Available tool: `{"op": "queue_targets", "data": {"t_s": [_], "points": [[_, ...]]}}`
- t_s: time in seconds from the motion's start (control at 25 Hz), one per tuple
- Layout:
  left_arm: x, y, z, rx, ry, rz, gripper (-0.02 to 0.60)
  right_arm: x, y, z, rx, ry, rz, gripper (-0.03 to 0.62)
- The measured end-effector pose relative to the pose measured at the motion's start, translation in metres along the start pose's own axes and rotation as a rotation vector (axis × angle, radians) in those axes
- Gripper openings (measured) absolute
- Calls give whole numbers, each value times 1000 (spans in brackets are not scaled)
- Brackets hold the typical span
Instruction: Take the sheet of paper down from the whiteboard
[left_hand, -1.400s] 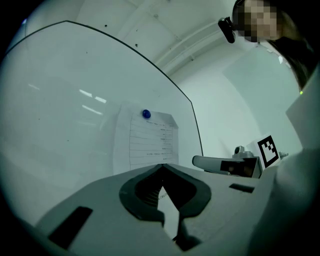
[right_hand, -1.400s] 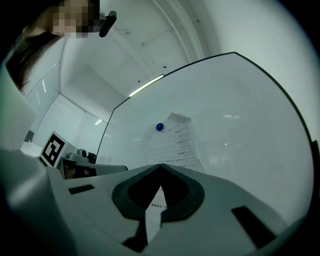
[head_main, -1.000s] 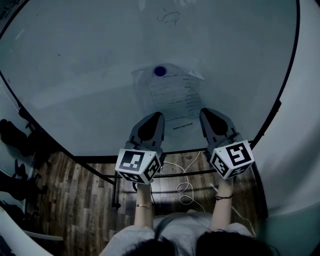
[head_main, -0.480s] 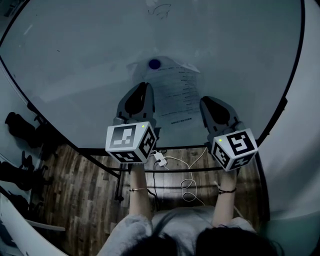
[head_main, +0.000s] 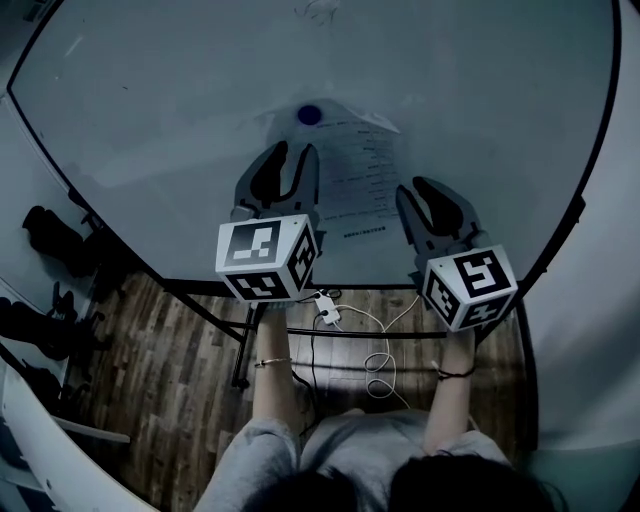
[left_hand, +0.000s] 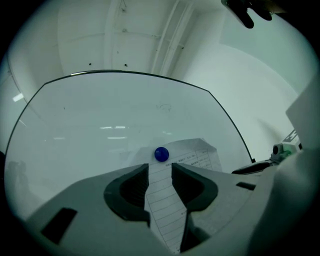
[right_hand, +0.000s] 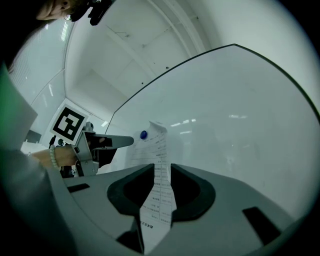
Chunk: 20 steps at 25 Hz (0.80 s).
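Observation:
A printed sheet of paper (head_main: 355, 175) hangs on the whiteboard (head_main: 150, 100), pinned at its top left by a round blue magnet (head_main: 310, 114). My left gripper (head_main: 293, 152) is raised to the sheet's upper left part, just under the magnet. Its jaws have just been opening and now stand apart; in the left gripper view the paper (left_hand: 165, 200) and the magnet (left_hand: 161, 154) show through the gap of my left gripper (left_hand: 160, 167). My right gripper (head_main: 432, 186) is by the sheet's lower right edge. Its jaws have just been opening too, and the paper (right_hand: 159, 165) shows through their gap.
The board's dark frame (head_main: 330, 285) runs below both grippers. Under it a white power strip and cables (head_main: 325, 308) lie on the wooden floor. Dark objects (head_main: 50, 240) stand at the left. A faint scribble (head_main: 320, 10) marks the board's top.
My left gripper has risen along the sheet to just under the magnet and rolled a little. Both grippers' jaws have gone from shut to apart. The right gripper has stayed put.

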<state>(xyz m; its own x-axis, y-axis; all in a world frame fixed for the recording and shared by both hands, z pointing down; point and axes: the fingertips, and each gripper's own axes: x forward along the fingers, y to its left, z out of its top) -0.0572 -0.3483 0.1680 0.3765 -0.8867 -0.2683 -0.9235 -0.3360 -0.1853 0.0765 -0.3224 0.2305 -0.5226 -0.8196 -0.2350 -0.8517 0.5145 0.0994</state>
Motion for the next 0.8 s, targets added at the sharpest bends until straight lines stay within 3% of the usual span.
{"op": "queue_targets", "data": {"t_s": [0.4,0.68,0.8], "points": [[26,-8,19,123,4,30,176,17,-3,5,-24,21,14,118],[39,-10,21,186,25,60,176,27,-3,7,-50,42,35,118],[42,-14,21,213,18,36,176,32,0,5,-58,62,56,113]]}}
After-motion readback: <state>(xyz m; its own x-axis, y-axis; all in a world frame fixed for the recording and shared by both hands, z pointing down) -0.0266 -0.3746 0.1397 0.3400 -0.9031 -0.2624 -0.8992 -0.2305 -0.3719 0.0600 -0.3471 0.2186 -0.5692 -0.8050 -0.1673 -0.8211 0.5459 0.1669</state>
